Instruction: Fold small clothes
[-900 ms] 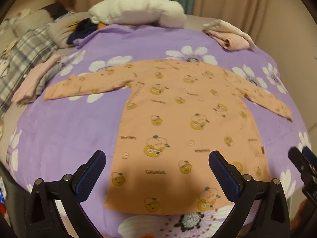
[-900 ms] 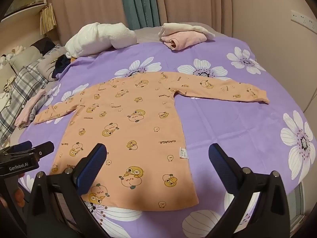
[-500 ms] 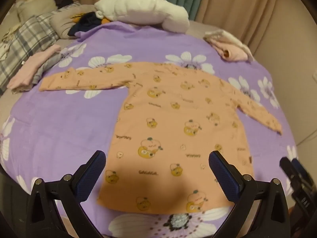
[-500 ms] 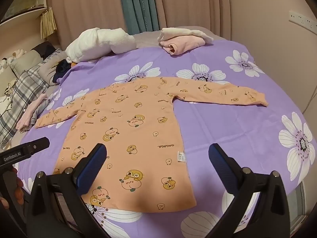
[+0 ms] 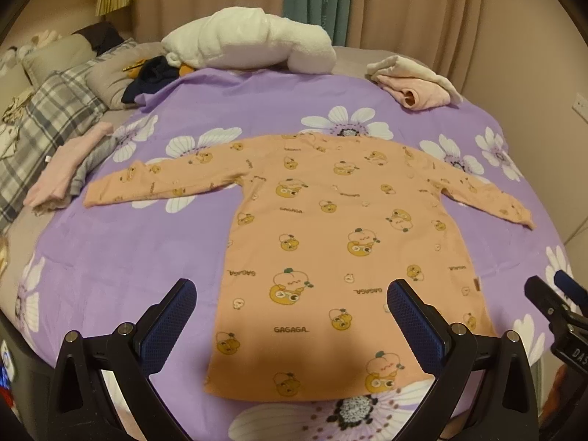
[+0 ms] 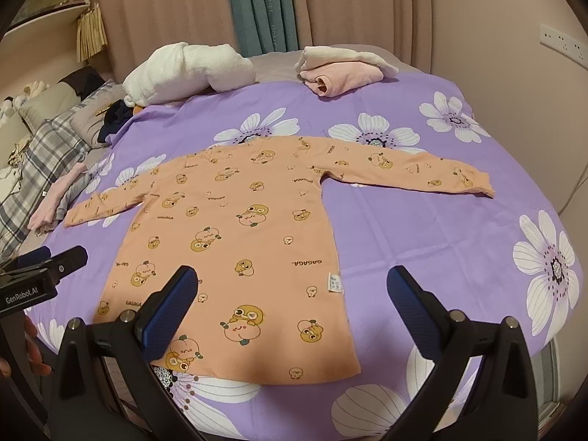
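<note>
An orange long-sleeved child's shirt (image 5: 330, 242) printed with cartoon ducks lies flat on the purple flowered sheet (image 5: 128, 257), both sleeves spread out and the hem nearest me. My left gripper (image 5: 292, 325) hovers open above the hem's left part, nothing between its blue pads. The shirt (image 6: 239, 242) shows again in the right wrist view, where my right gripper (image 6: 292, 312) hangs open above the hem's right corner, also empty. Each gripper appears at the edge of the other's view: the right gripper (image 5: 562, 312), the left gripper (image 6: 40, 275).
At the bed's far side lie a white rolled blanket (image 5: 253, 44) and folded pink and cream clothes (image 5: 411, 81). A plaid cushion (image 5: 47, 117) and pink and grey garments (image 5: 70, 165) sit at the left. Curtains and a wall stand behind; a hand (image 6: 25, 352) shows lower left.
Both grippers have pulled back and risen a little from the shirt, so more of the bed and curtains shows. The shirt has not moved, and both jaws stay wide.
</note>
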`<state>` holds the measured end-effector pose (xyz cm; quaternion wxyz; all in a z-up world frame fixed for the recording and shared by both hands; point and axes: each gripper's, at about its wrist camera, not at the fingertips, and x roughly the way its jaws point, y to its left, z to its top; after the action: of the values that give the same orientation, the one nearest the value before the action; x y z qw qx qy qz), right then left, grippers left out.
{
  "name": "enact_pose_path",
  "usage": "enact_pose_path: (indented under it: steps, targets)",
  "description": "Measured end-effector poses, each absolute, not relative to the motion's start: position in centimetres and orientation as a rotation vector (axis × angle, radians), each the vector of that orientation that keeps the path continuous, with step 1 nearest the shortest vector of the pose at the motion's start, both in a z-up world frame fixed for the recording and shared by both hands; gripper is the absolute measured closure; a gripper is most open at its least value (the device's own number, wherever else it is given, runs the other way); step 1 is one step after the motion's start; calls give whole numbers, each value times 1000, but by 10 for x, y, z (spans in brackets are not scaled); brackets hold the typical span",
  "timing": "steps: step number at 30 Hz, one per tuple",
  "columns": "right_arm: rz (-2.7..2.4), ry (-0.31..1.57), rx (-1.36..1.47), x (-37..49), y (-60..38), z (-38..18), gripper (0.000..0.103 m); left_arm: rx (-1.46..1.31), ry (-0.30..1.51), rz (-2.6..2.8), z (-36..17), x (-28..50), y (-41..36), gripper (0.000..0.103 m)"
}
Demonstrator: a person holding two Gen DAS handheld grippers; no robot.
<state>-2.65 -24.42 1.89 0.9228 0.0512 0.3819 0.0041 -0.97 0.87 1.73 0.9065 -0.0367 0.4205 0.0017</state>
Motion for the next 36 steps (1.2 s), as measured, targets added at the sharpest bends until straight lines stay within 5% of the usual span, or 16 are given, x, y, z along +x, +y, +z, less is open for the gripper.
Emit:
enact_pose_path:
  steps: [36]
  targets:
    - [13, 795, 96, -30, -235, 19, 0, -6, 872, 20, 18, -18, 0, 0]
